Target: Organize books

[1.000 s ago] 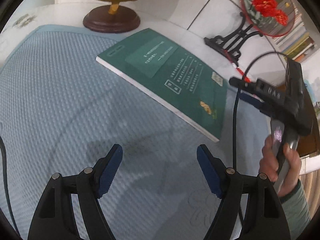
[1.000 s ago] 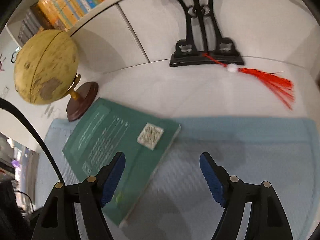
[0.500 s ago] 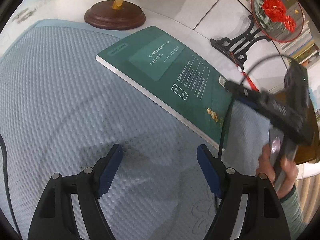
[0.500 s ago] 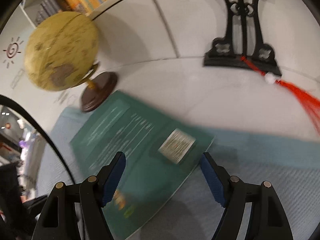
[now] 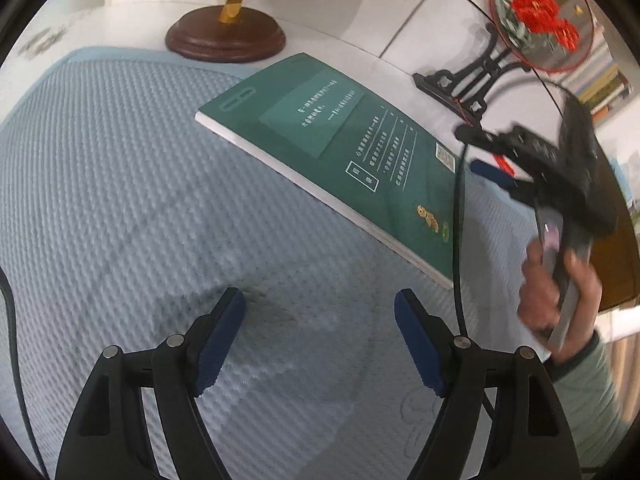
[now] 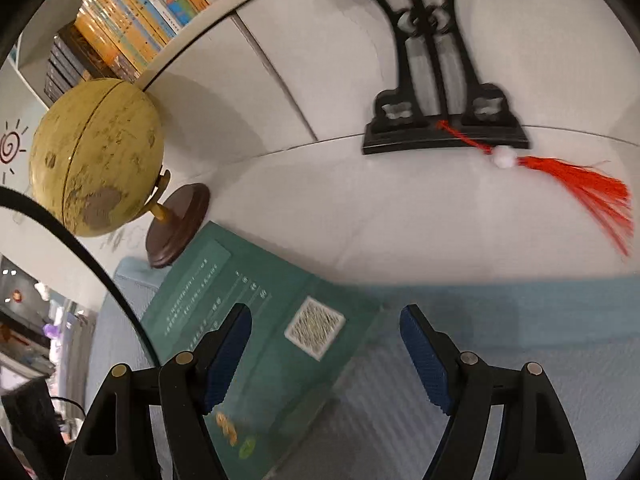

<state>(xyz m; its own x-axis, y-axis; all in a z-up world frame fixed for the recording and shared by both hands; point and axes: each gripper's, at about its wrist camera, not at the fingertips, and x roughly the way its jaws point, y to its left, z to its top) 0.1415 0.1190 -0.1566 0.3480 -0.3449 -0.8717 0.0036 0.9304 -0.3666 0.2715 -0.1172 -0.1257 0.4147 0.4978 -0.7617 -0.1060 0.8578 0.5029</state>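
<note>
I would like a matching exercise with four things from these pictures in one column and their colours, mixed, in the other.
Things:
1. book
2. globe
3. tassel
4. mat

Colours:
A. red
B. light blue
C. dark green
D. yellow

Pairs: 1-C, 2-D, 3-A, 4-B

Your work surface is a white table. A pale blue textured mat covers its near part. A green book lies flat on the mat, one corner reaching past the mat's far edge. On bare tabletop you have a globe and a black stand, well apart; its red tassel trails on the table.
</note>
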